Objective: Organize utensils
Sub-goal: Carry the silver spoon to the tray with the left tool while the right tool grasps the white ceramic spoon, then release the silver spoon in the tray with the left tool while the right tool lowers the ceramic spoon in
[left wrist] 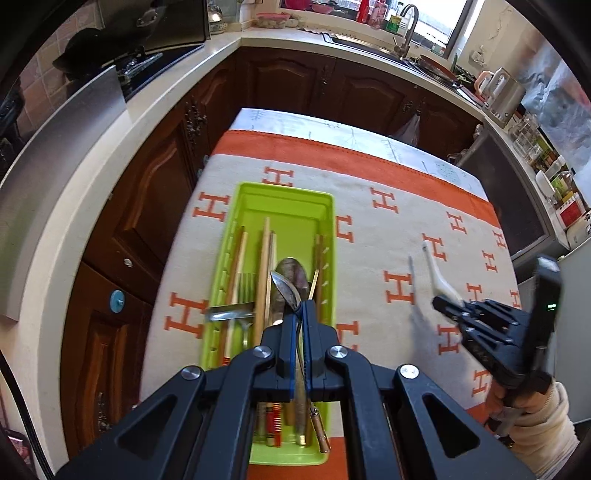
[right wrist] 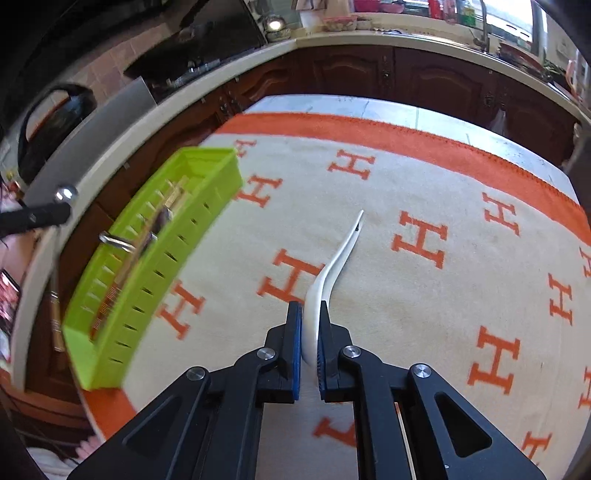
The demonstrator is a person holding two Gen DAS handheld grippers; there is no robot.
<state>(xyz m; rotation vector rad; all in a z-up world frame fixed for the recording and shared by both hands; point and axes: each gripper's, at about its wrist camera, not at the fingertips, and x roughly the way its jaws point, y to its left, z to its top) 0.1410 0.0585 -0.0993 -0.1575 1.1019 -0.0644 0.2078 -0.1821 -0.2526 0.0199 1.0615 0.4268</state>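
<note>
A lime green utensil tray (left wrist: 325,206) lies on the table with chopsticks (left wrist: 264,266), a fork (left wrist: 243,286) and metal spoons inside. My left gripper (left wrist: 300,310) is shut on a metal spoon (left wrist: 286,290) and holds it over the tray. My right gripper (right wrist: 309,314) is shut on the bowl end of a white ceramic spoon (right wrist: 334,266), its handle pointing away above the cloth. The tray (right wrist: 155,258) shows at the left in the right wrist view. The right gripper (left wrist: 448,304) with the white spoon (left wrist: 439,273) also shows in the left wrist view.
A cream cloth with orange H letters and an orange border (left wrist: 369,229) covers the table. Dark wood cabinets (left wrist: 147,192) and a pale countertop (left wrist: 92,184) run along the left and back. A sink with faucet (left wrist: 406,33) and a kettle (left wrist: 502,96) stand at the back right.
</note>
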